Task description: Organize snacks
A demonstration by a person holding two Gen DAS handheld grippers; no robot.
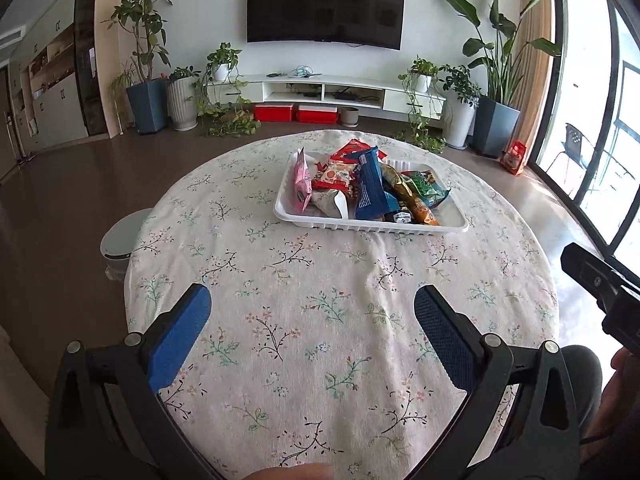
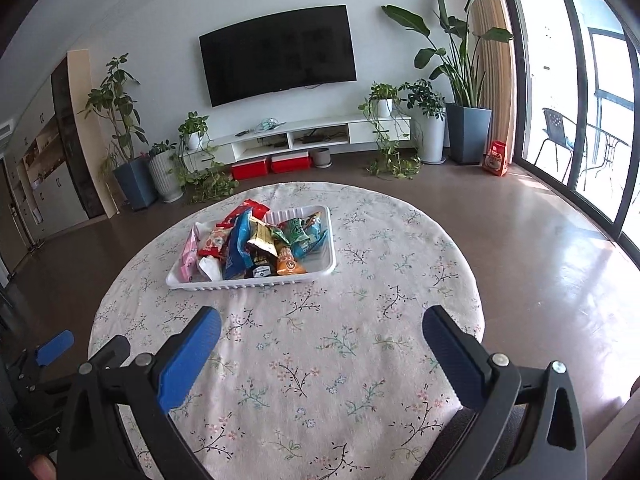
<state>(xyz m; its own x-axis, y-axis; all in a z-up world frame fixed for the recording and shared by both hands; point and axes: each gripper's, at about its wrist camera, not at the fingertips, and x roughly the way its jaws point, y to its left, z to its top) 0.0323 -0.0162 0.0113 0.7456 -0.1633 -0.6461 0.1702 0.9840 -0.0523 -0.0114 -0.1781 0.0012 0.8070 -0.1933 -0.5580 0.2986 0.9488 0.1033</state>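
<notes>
White plastic tray (image 1: 456, 225) on a round table (image 1: 224, 240) draped in pale floral cloth, set toward the far half of the tabletop, well apart from both grippers

Heaped in the tray, a jumble of snack packets: pink packet (image 1: 302, 181) leaning against the left wall, tall blue bag (image 1: 370, 184) upright near the middle, red wrapper (image 1: 354, 148) behind it, orange packet (image 2: 289, 265) at the front right, green bag (image 1: 426, 188) toward the right side (same heap seen from the right wrist view, tray rim at (image 2: 192, 285))

Left gripper (image 1: 313, 302) low over the near edge of the table, blue-padded fingers (image 1: 180, 340) spread wide, nothing between them but bare cloth

Right gripper (image 2: 321, 322) likewise over the near part of the table, blue pads (image 2: 188, 360) wide apart and holding nothing; black body of it visible at the right edge of the left wrist view

Beyond the table: brown floor, dark wall-mounted television (image 1: 325, 8), long white media shelf (image 1: 320, 90) with two red boxes (image 1: 296, 113) beneath, potted plants (image 1: 146, 60) on both sides, tall glass doors (image 2: 580, 112) at right, small white bin (image 1: 120, 240) beside the table at left
</notes>
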